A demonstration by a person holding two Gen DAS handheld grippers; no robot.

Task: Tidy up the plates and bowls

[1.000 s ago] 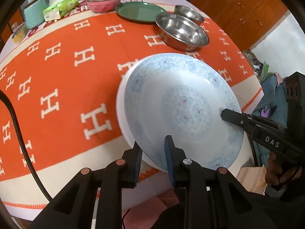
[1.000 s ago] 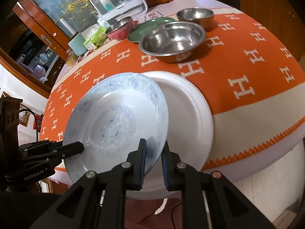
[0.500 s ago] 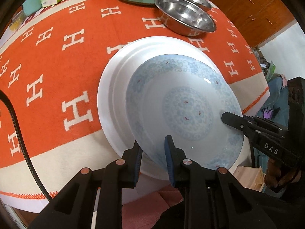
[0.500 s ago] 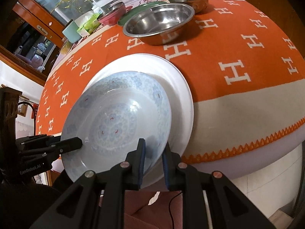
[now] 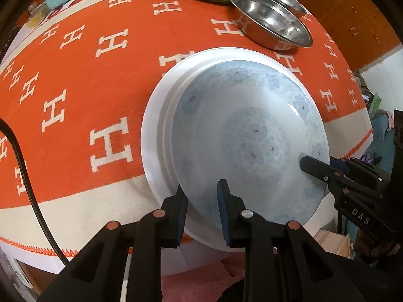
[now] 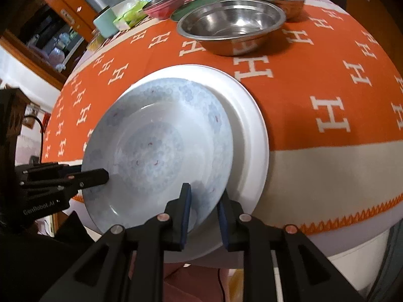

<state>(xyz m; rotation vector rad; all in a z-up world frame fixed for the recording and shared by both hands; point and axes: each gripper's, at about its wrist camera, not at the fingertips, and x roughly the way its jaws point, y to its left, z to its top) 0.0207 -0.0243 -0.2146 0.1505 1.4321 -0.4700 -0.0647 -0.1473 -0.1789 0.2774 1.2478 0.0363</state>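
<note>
Blue plate (image 5: 241,136) overhangs the white plate (image 5: 156,125) at the table's near edge (sketchy). Right gripper (image 6: 204,211) has just been loosening with the rim between its jaws, left gripper (image 5: 201,209) clamps it; could tip off.

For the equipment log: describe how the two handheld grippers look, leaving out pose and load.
Both are matte black, angular two-finger tools. The left gripper has blue pads inside its fingers, copper and silver pivot screws, and a black cable alongside; its body reads "GenRobot.AI". The right gripper has the same blue pads and screws; its body is marked "DAS".
</note>
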